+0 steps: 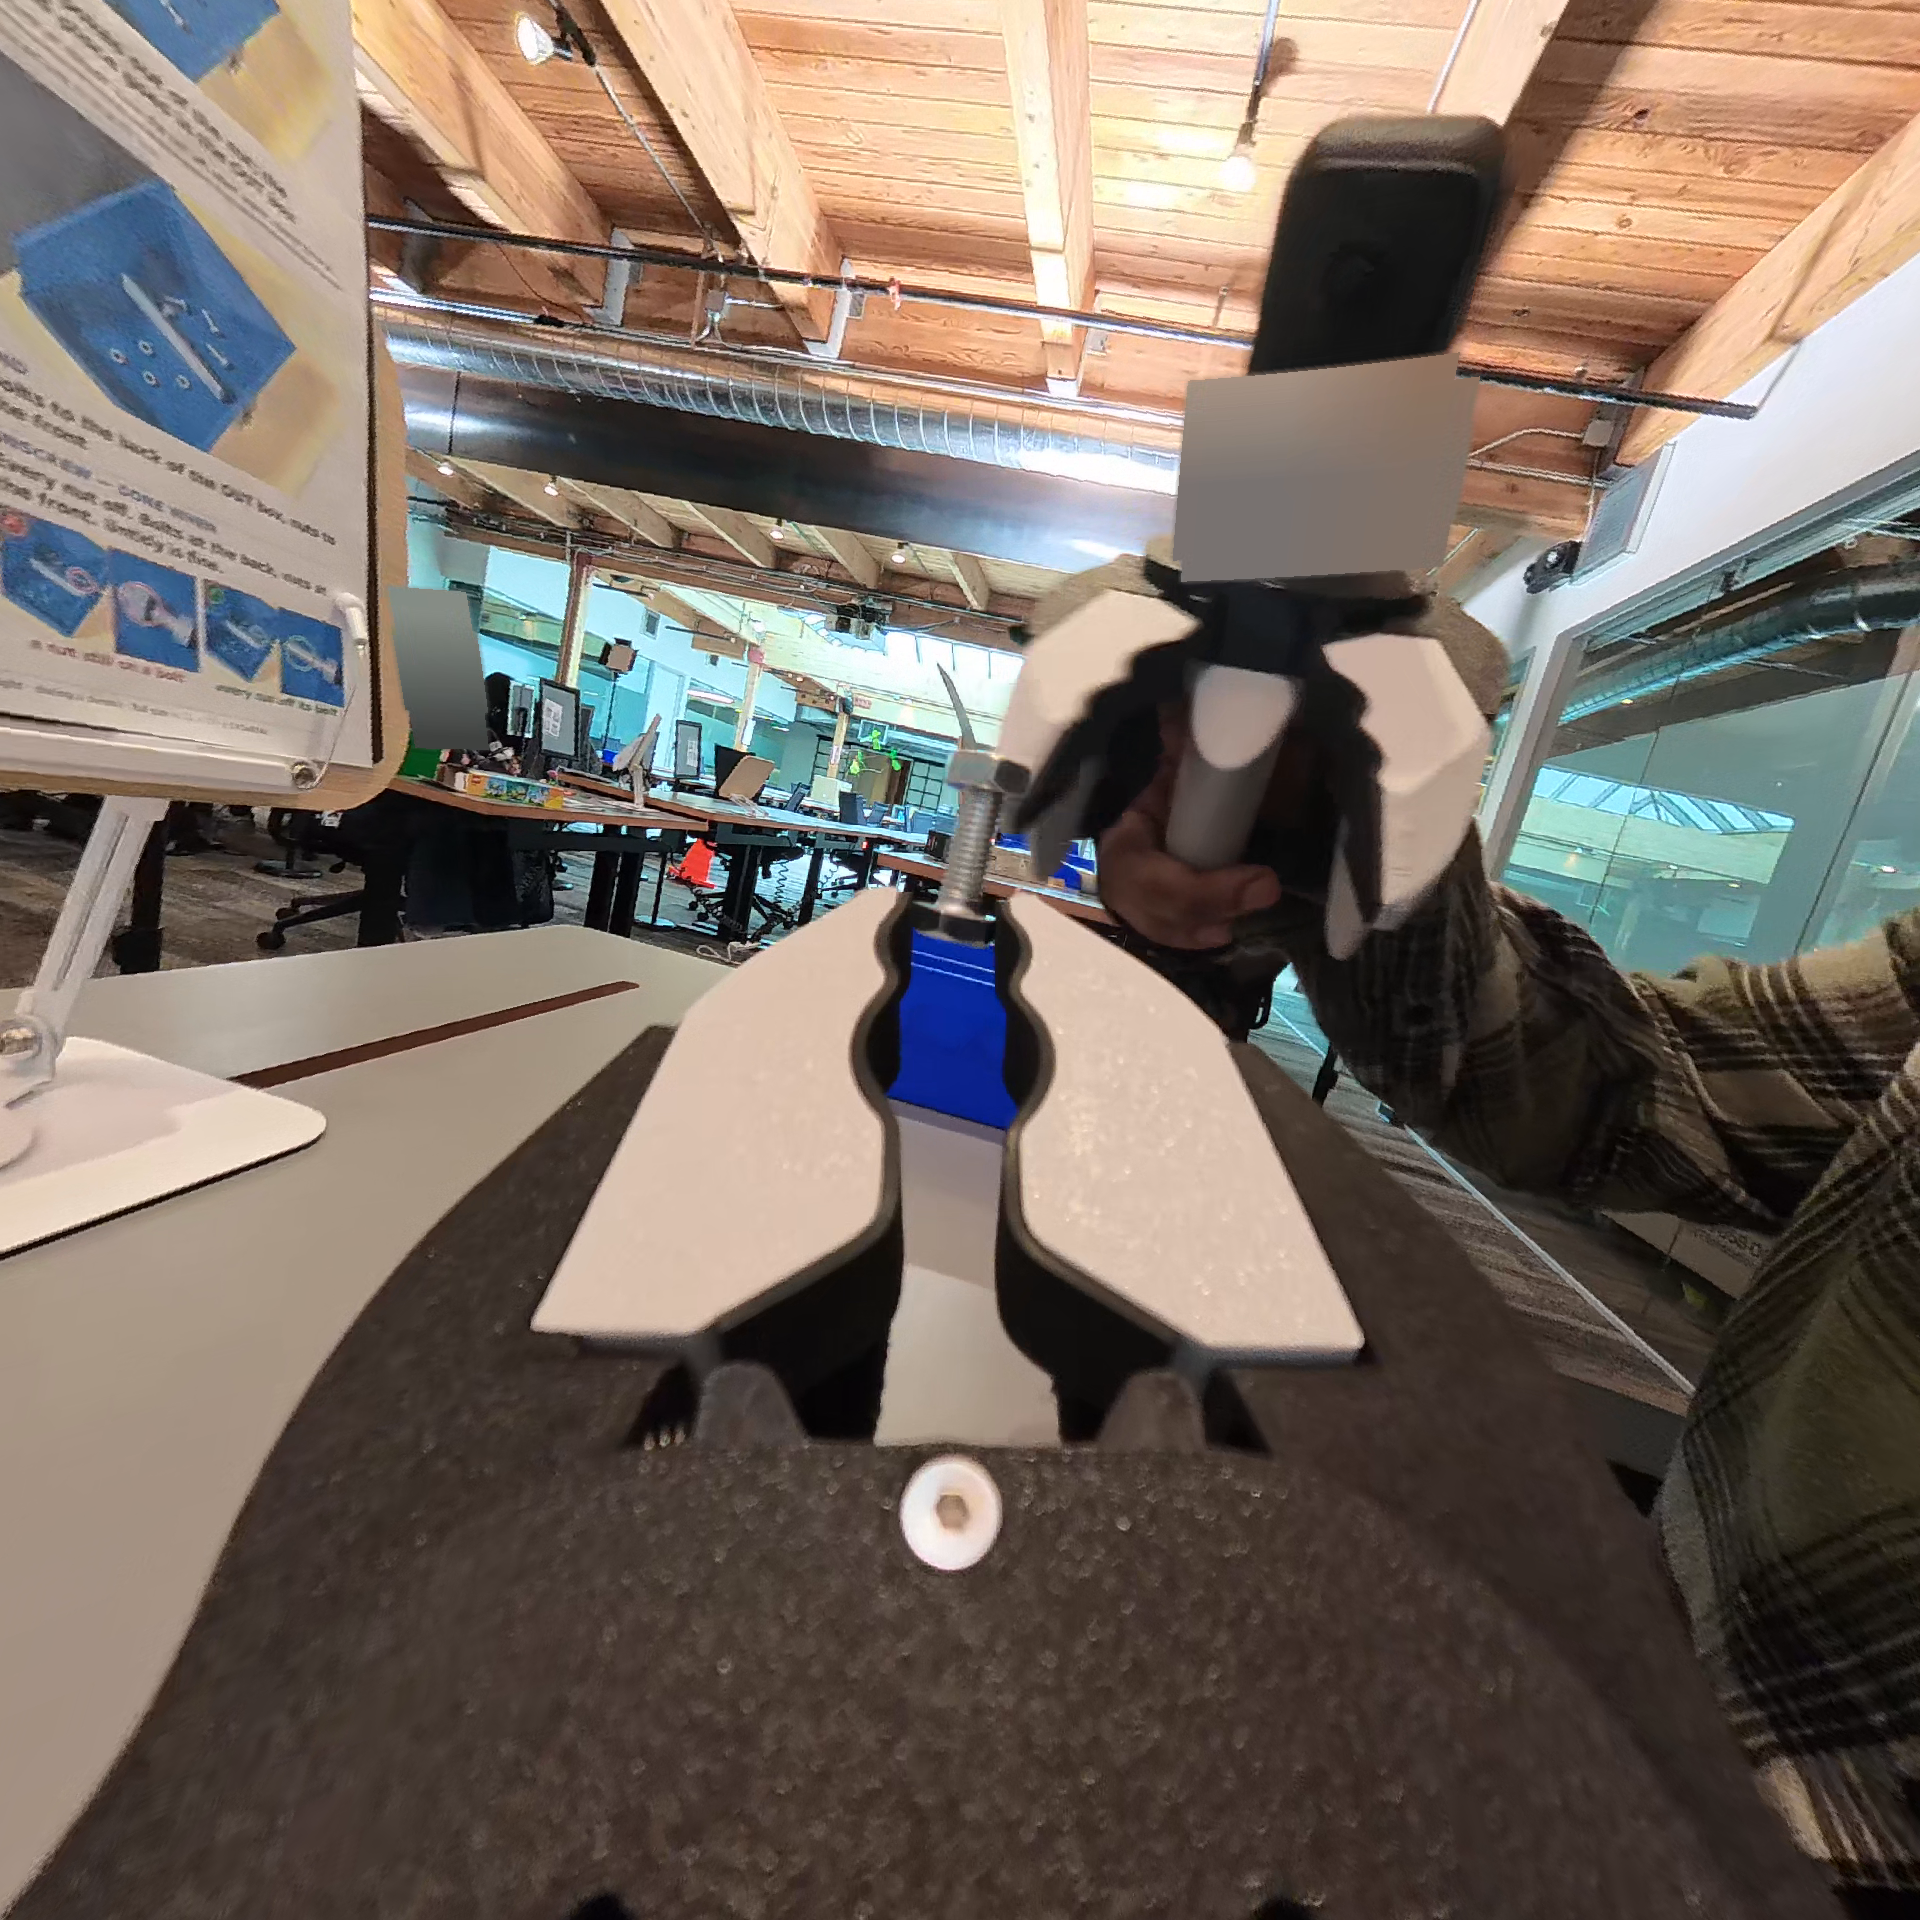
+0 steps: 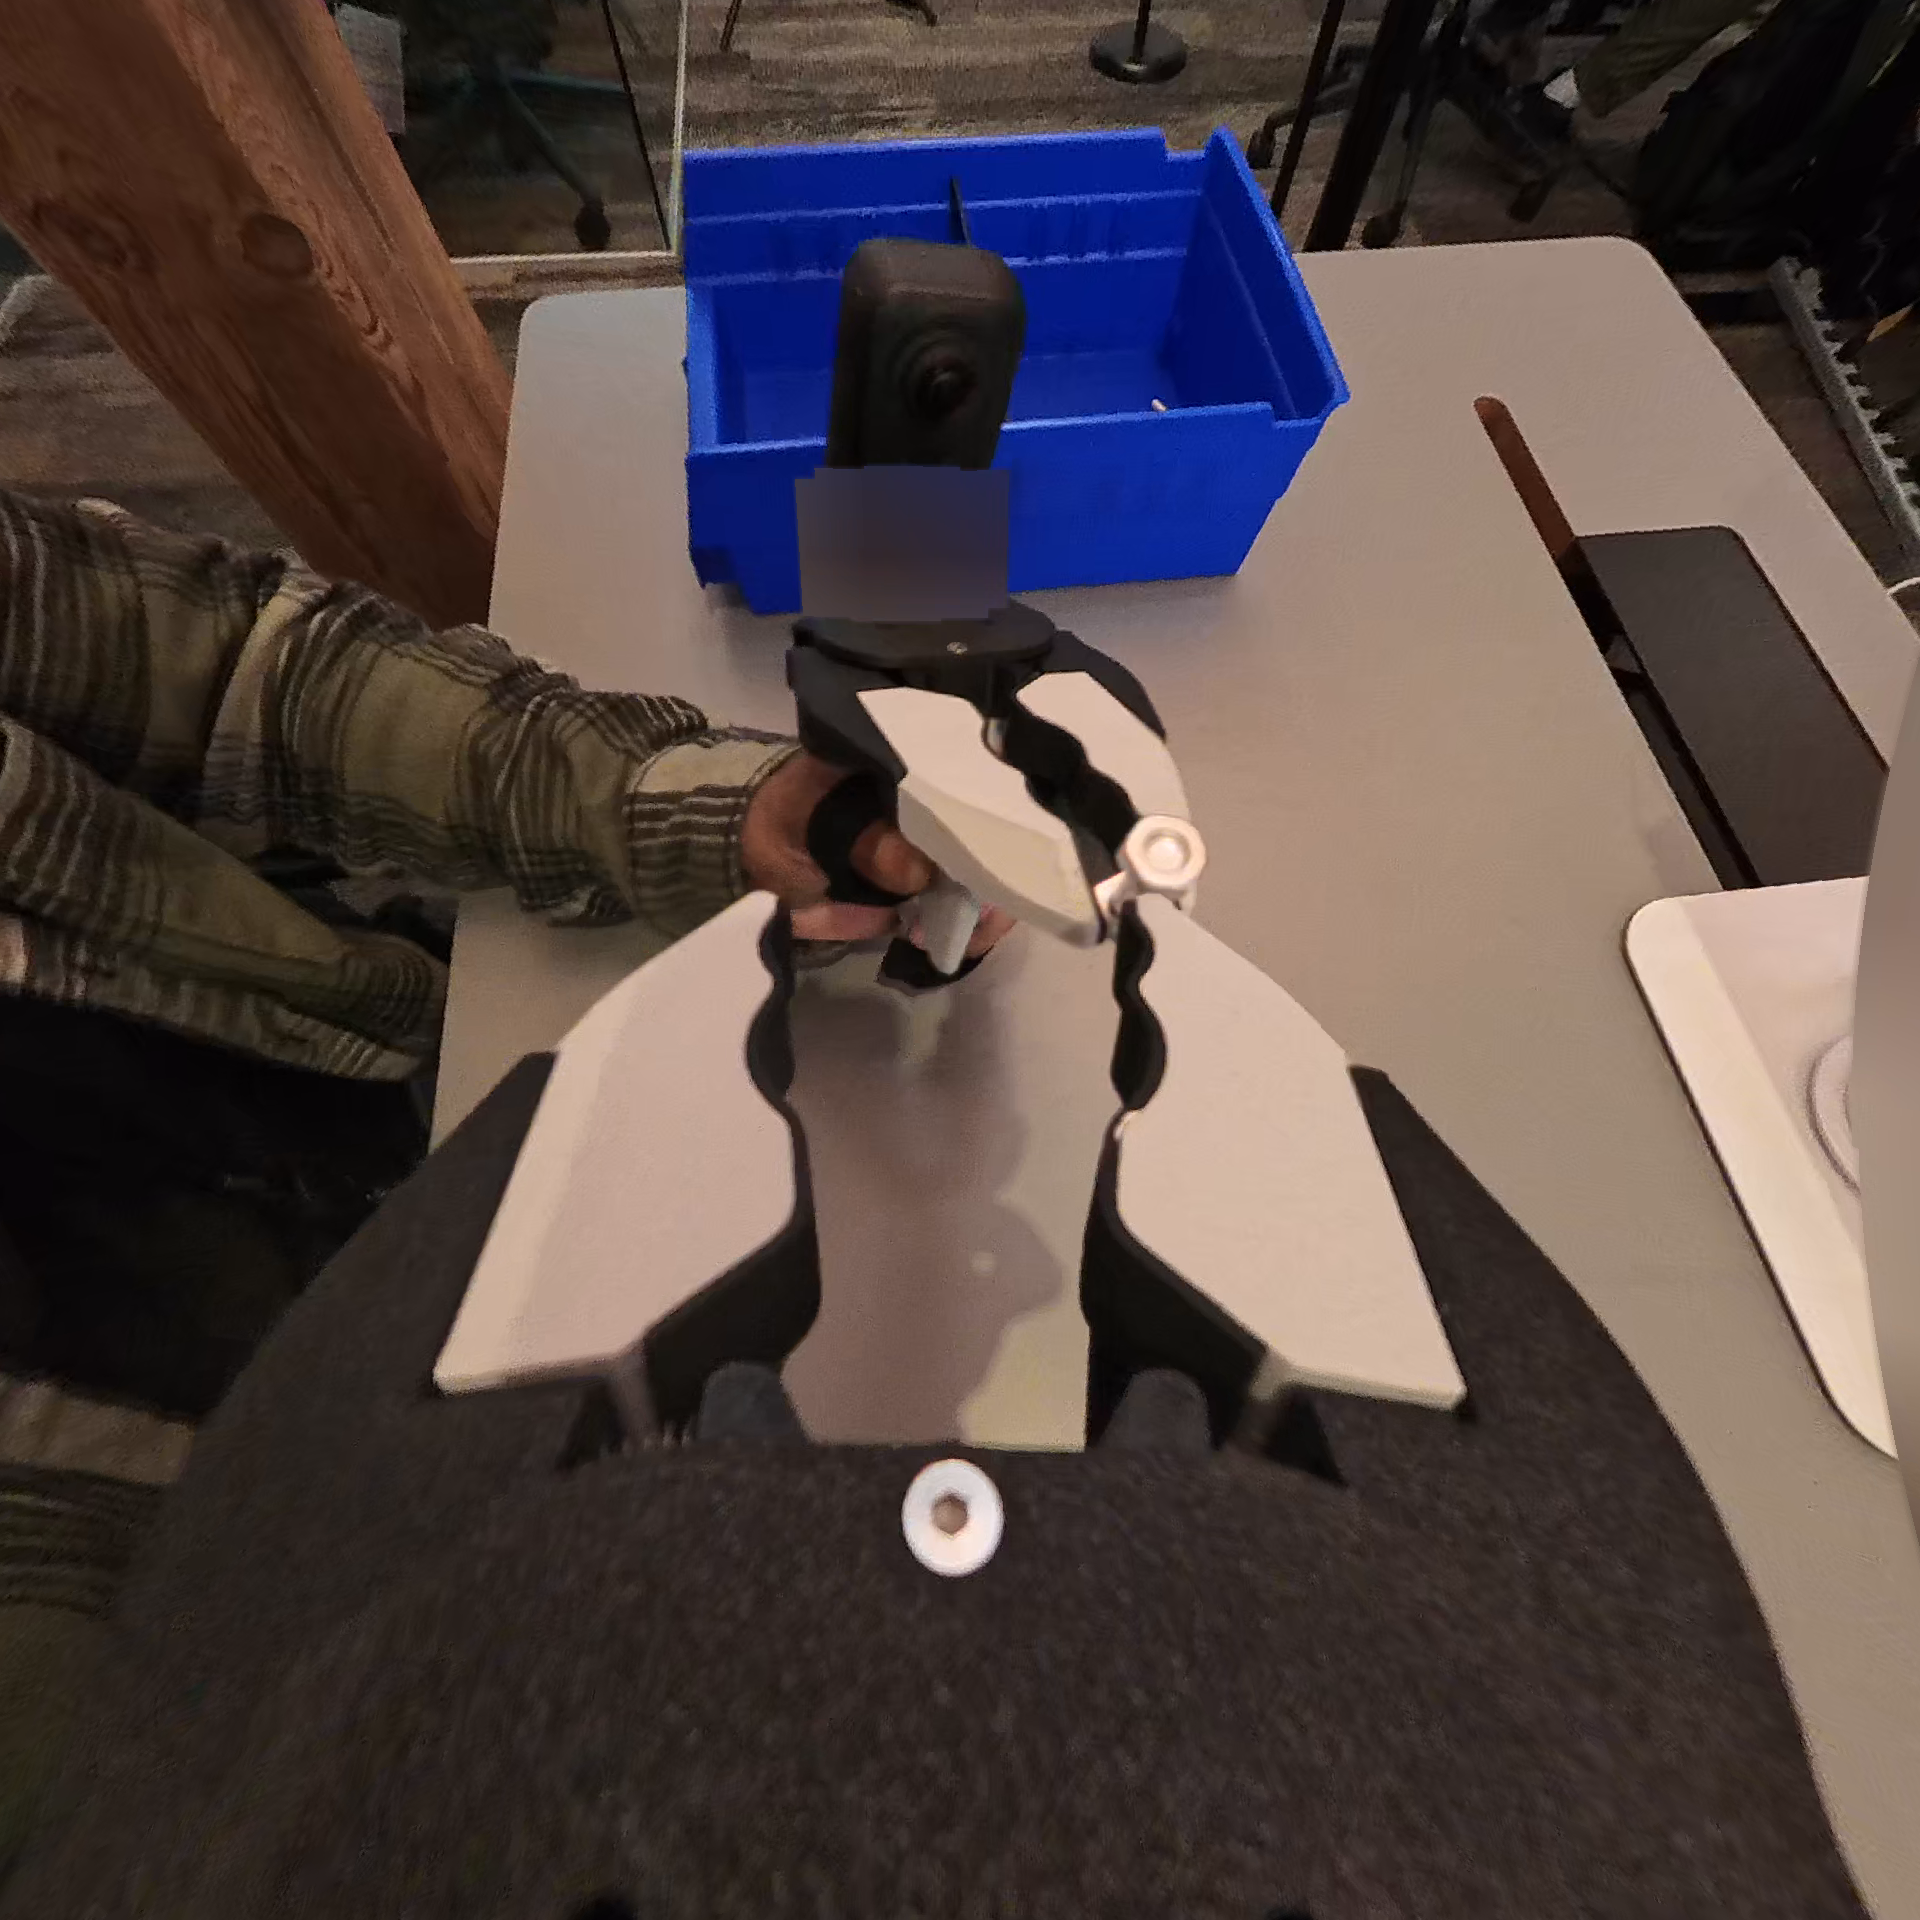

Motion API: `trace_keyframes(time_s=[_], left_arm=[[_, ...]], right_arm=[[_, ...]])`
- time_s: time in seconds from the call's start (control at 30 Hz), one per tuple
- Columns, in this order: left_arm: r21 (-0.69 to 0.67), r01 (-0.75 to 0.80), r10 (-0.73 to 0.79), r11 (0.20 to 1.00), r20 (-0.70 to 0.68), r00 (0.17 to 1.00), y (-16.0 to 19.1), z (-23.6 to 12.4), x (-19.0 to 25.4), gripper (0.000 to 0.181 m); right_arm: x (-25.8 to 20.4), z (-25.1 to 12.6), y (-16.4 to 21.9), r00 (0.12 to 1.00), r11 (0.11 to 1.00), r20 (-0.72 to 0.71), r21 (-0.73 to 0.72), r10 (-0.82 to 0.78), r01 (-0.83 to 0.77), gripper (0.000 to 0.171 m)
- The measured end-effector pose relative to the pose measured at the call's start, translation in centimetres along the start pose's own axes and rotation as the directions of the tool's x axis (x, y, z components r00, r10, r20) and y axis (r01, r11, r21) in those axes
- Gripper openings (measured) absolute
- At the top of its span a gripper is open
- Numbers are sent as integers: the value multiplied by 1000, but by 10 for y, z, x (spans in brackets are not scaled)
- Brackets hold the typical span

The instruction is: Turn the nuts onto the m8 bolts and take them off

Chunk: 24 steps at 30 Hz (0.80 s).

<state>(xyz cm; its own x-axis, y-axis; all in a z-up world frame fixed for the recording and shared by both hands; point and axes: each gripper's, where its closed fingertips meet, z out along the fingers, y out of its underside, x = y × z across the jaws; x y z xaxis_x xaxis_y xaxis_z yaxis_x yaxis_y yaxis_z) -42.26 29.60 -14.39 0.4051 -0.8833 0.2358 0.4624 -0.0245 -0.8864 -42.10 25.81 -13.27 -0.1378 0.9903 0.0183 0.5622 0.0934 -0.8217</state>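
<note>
My left gripper [image 1: 954,920] is shut on the head end of a steel m8 bolt [image 1: 966,852] and holds it upright above the table. A hex nut [image 1: 987,774] sits near the bolt's top end. My right gripper [image 1: 1195,883] hangs just right of the nut with its jaws open; one fingertip [image 1: 1044,831] is beside the nut, not around it. In the right wrist view my right gripper [image 2: 951,935] is open and empty. The left gripper [image 2: 1107,904] faces it, with the nut [image 2: 1164,857] end-on by my right fingertip [image 2: 1132,935].
A blue bin [image 2: 1143,488] stands at the far side of the grey table [image 2: 1455,727], with a small bolt inside [image 2: 1158,405]. An instruction sheet [image 1: 177,364] on a white stand [image 1: 156,1132] is on the left. A wooden post [image 2: 239,260] rises beside the table.
</note>
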Motion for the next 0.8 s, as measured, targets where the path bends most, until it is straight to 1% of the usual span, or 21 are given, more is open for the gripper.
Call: trace_keyframes(time_s=[0.13,0.27,0.4,0.5,0.57,0.67,0.73,0.8], left_arm=[[-1,5,-5,1000,-16,1000,1,2,3,14],[-3,-5,4,1000,-19,1000,2,2,5,14],[3,0,0,1000,-13,1000,-1,0,2,14],[0,2,-2,1000,-22,1000,1,2,4,14],[-3,2,-2,1000,-27,1000,2,3,5,14],[-4,-1,1,1000,-20,1000,1,2,4,13],[1,0,0,1000,-10,1000,0,1,2,13],[3,2,-2,1000,-13,1000,-1,0,2,14]], right_arm=[[10,-4,-5,998,1000,-66,-3,5,-5,60],[9,3,-6,999,1000,-31,2,17,-17,65],[3,-3,0,999,1000,-51,-9,5,-5,63],[11,-8,-7,996,1000,-92,24,1,2,66],[13,-5,-11,997,999,-76,39,1,2,66],[7,3,-4,999,1000,-37,5,-5,6,66],[2,1,2,999,1000,-38,-14,-14,14,60],[6,-4,0,997,1000,-75,-1,-11,11,61]])
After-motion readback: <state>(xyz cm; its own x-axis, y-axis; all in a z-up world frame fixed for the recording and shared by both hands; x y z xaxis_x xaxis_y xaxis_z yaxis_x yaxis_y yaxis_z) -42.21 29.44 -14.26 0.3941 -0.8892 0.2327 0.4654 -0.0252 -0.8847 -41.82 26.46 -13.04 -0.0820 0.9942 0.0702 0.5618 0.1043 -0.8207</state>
